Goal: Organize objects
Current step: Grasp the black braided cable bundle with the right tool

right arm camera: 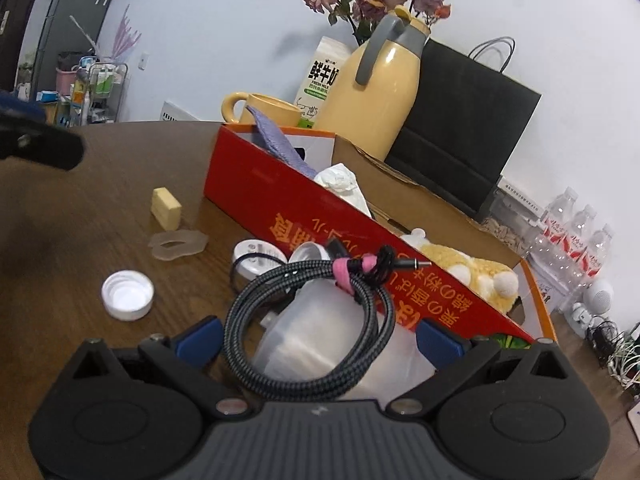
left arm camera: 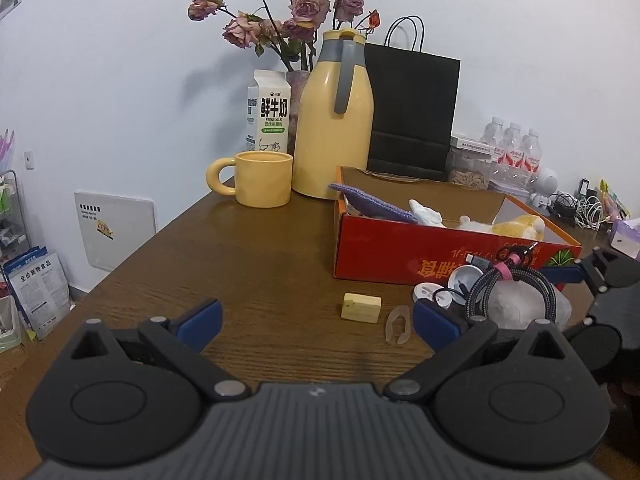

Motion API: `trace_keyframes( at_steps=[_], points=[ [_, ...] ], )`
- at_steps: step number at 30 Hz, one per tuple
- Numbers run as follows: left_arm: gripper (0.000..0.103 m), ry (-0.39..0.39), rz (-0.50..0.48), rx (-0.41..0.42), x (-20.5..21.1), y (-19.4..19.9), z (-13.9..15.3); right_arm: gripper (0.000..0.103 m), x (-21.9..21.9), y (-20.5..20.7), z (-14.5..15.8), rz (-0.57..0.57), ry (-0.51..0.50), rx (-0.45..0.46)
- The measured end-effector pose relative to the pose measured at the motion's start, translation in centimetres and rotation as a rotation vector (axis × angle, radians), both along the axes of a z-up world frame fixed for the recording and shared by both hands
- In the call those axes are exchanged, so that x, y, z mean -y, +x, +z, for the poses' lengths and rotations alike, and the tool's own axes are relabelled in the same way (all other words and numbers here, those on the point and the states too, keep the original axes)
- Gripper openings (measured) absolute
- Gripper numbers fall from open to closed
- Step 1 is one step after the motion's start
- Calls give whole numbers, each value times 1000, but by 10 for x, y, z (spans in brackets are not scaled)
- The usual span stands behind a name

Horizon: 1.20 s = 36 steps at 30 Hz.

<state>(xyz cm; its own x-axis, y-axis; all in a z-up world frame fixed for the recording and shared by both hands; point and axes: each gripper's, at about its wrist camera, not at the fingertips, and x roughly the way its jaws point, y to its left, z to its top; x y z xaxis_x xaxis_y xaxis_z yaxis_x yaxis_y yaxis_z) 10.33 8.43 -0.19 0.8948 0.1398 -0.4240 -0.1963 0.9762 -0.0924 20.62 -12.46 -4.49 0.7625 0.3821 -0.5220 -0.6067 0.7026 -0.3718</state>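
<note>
Beside the red box (right arm camera: 320, 216), your right gripper (right arm camera: 318, 340) stands with its blue pads spread wide on either side of the coiled braided cable (right arm camera: 308, 320), clamping nothing; the cable, bound by a pink tie (right arm camera: 344, 276), lies draped over a clear plastic cup (right arm camera: 320, 344) tipped on its side against the box's near wall. Your left gripper (left arm camera: 316, 320) is likewise spread and empty, hovering over bare table (left arm camera: 240, 248) in front of the box, with the yellow eraser (left arm camera: 361, 307) and a clear soft clip (left arm camera: 398, 325) between its pads and the box. Already inside the box are a purple cloth (right arm camera: 276, 140), a crumpled white tissue (right arm camera: 338, 178) and a plush toy (right arm camera: 468, 268). The risks are plain: close on the cable now and you may catch the cup's rim with it, dragging the cup or rolling it off toward the white bottle cap (right arm camera: 127, 295) in front of the box. Catch only one loop and the coil may sag open, its free plug (right arm camera: 416, 265) snagging on the box's edge as you lift. The small round white cases (right arm camera: 256, 258) just beside the box wall, one with its lid standing open, sit close enough to be knocked. Your two grippers also work near each other in front of the box, so a hurried swing could bring them together.
</note>
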Motion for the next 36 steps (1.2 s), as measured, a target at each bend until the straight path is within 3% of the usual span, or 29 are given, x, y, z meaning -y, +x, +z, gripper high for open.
trace_keyframes(
  at_steps=[7,11,18,20,26,36],
  points=[
    [103,-11,5,-6,-5,0,-3,103,-8,-1,-3,43,-34,63],
    [103,-14,7,-14,-5,1,-5,89,-9,-4,-3,77,-35,64],
    [103,-14,6,-26,-3,3,-7,86,-6,-7,-2,96,-12,67],
    [103,-11,7,-29,-2,5,-7,78,-2,-9,1,96,19,88],
    [103,-7,6,-42,3,9,-9,77,1,-11,3,99,49,75],
    [103,3,-37,-61,20,15,-13,77,27,-23,16,59,202,82]
  ],
)
